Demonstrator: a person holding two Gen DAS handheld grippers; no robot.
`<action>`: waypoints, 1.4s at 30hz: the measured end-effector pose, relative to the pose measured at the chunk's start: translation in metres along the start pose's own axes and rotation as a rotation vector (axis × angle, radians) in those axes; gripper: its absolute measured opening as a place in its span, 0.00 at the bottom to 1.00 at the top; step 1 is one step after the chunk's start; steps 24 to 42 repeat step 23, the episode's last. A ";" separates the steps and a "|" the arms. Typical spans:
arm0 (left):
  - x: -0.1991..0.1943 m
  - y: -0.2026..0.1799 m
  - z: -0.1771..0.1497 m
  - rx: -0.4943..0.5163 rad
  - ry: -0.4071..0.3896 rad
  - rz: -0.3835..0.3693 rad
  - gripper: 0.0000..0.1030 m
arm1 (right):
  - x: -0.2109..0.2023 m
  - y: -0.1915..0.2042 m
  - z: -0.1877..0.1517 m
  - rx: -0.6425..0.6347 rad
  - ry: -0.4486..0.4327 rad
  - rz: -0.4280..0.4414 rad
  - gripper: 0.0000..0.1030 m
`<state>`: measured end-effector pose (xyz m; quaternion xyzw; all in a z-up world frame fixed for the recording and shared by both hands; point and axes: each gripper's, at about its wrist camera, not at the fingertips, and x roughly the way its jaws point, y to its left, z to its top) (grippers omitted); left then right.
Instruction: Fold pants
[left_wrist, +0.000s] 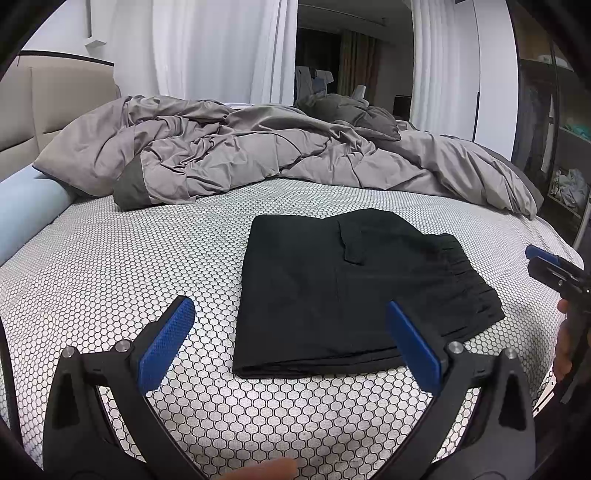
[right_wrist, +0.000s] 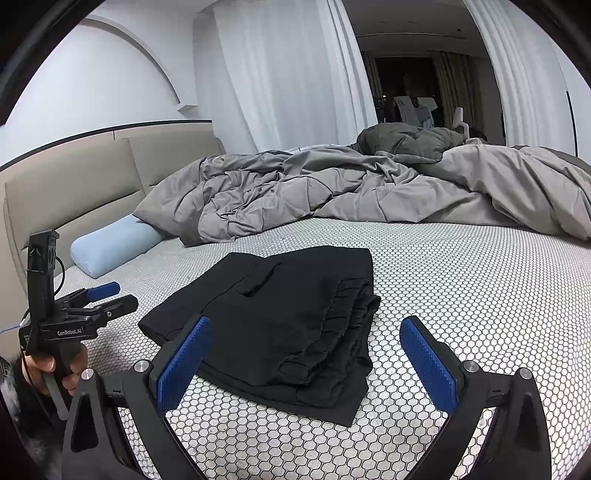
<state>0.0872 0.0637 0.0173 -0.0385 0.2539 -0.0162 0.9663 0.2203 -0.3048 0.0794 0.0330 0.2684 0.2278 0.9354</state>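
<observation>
The black pants (left_wrist: 343, 295) lie folded in a flat rectangle on the honeycomb-patterned mattress (left_wrist: 110, 266); the elastic waistband faces right. They also show in the right wrist view (right_wrist: 288, 325). My left gripper (left_wrist: 290, 334) is open and empty, held just above the bed at the pants' near edge. My right gripper (right_wrist: 306, 354) is open and empty, above the near right corner of the pants. The left gripper also shows at the left of the right wrist view (right_wrist: 107, 297), and the right gripper at the right edge of the left wrist view (left_wrist: 546, 264).
A rumpled grey duvet (left_wrist: 258, 147) covers the far half of the bed. A light blue pillow (right_wrist: 114, 243) lies by the beige headboard (right_wrist: 74, 177). White curtains (right_wrist: 288, 74) hang behind. Shelves (left_wrist: 569, 155) with clothes stand at the right.
</observation>
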 end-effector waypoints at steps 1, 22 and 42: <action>0.000 0.000 0.000 0.000 0.001 -0.001 0.99 | 0.000 0.000 0.000 -0.002 0.002 0.001 1.00; -0.005 0.001 0.005 0.006 -0.007 -0.002 0.99 | 0.001 0.002 0.000 -0.009 0.010 0.006 1.00; -0.005 0.001 0.005 0.005 -0.007 -0.003 0.99 | 0.002 0.002 0.000 -0.009 0.011 0.007 1.00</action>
